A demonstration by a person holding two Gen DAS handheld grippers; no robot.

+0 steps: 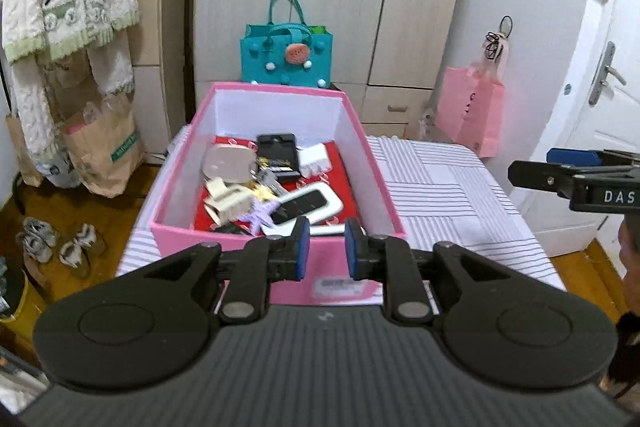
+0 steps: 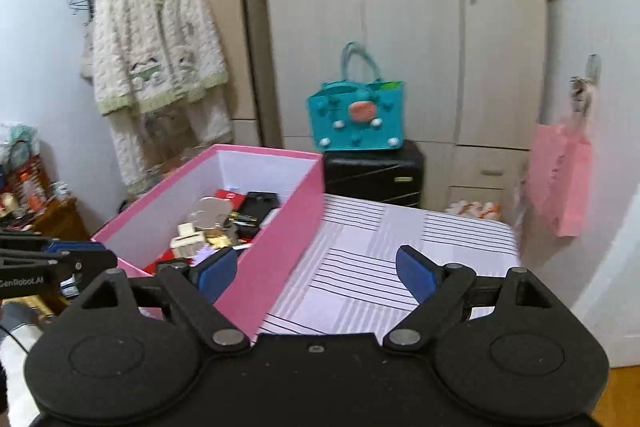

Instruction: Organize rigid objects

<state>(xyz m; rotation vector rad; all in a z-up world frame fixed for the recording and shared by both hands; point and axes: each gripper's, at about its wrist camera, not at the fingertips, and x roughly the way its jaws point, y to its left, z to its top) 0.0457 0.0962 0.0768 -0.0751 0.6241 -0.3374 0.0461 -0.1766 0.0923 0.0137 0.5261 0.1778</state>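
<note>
Pink cardboard box [image 1: 276, 251] of hard plastic clutter; left claw [image 1: 327, 247] narrowly parted, right claw [image 2: 316, 273] wide, both empty.

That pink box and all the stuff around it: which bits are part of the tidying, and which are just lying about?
Part of the job:
pink box
white remote
black phone case
white charger
cream hair clip

Just lying about:
teal handbag
pink paper bag
knitted cardigan
black suitcase
</note>
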